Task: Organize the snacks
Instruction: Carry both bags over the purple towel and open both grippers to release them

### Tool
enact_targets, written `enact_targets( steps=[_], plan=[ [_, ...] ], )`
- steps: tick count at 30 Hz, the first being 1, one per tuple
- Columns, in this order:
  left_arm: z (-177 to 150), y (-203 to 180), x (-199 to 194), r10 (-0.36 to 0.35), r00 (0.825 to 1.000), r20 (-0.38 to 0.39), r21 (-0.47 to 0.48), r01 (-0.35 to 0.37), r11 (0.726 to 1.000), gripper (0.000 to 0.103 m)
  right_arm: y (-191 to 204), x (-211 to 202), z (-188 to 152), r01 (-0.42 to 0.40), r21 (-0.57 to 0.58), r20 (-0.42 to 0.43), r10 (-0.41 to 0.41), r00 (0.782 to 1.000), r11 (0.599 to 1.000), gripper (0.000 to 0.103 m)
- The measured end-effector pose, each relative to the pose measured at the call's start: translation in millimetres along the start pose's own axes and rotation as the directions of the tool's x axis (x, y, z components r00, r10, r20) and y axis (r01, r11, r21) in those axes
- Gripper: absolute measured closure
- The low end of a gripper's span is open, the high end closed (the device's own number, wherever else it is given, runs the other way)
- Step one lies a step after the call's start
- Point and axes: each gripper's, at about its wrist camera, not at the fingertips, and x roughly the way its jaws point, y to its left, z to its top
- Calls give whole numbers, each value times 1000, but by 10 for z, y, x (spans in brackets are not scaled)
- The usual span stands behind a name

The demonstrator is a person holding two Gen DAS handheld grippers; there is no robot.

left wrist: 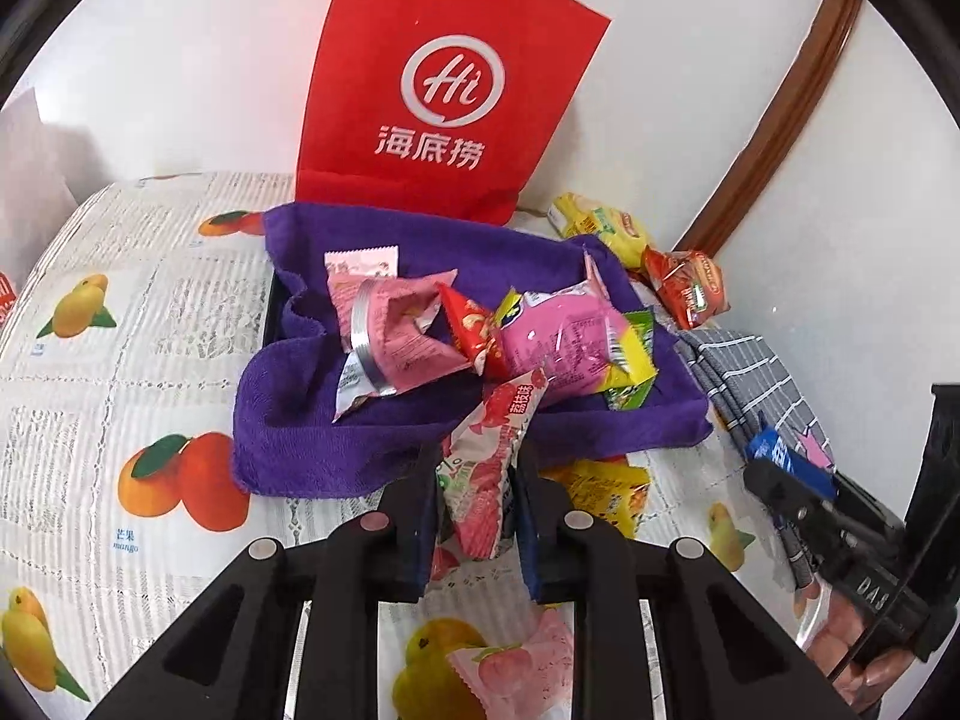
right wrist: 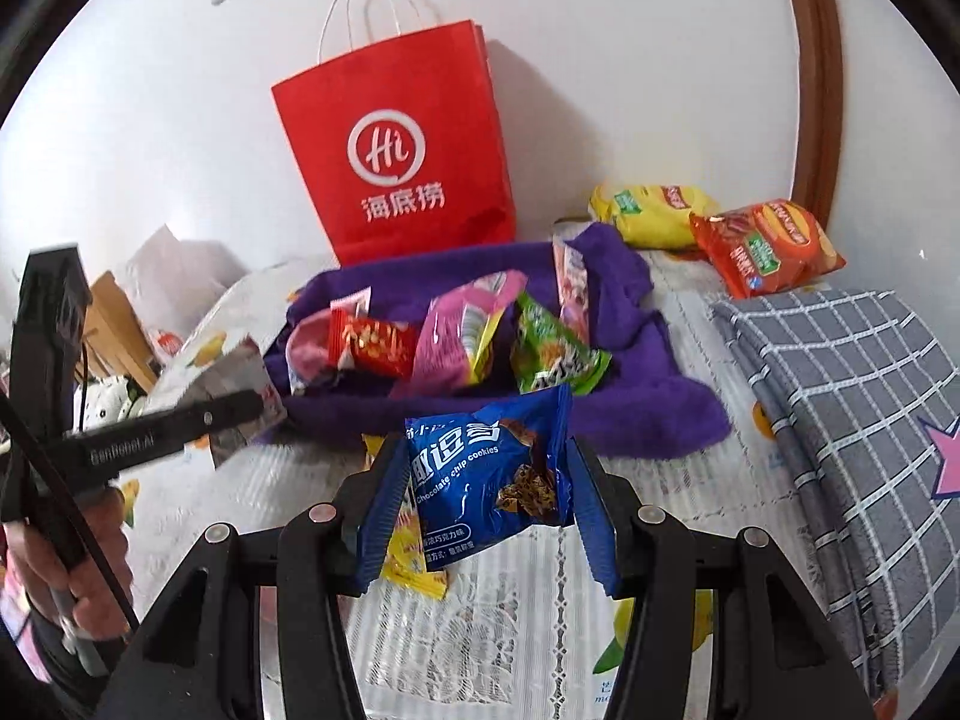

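- Two claws are loaded at once: our left claw (left wrist: 474,480) is pinched tight on a pink strawberry-print packet (left wrist: 486,468), and our right claw (right wrist: 480,480) grips a blue cookie packet (right wrist: 489,480) across its width.
- Both packets hang clear of the tabletop (left wrist: 120,360), just in front of the purple towel (left wrist: 360,432) that lines a dark tray, so we judge the step in hand to be carrying snacks to the tray.
- Next we need to bring each packet forward over the towel's near edge, lower it onto a free patch, and only then spread the claws; the pile is already crowded, so we should drop to either side of it.
- On the towel we count about six packets: two or three pink, one red (right wrist: 372,348), one green (right wrist: 552,354), one yellow-green; the overlap makes the count uncertain.
- Beyond the towel on the right lie two bags, one yellow (right wrist: 654,213) and one orange (right wrist: 768,246).
- Loose on the tabletop near us we see one yellow packet (left wrist: 606,492) and one pale pink packet (left wrist: 516,666).
- One red paper bag (right wrist: 402,150) stands against the wall, and one grey checked cloth (right wrist: 840,390) lies on the right.
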Motion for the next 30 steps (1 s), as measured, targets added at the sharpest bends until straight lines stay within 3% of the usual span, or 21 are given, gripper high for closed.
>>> enact_targets(
  steps=[5,15,30],
  plan=[
    [112,-35,-98,11,1000,2,-4,-11,1000,82,9,-92,233,27,17,12,-27,1000,999,50],
    [756,-289,-587,34,996,88,40,-37,998,82,45,-92,741,41,40,5,-42,999,998,50],
    [1374,-176,-209,48,995,84,-76,-41,996,82,206,145,1511,-4,18,29,3,1000,1000,50]
  ],
)
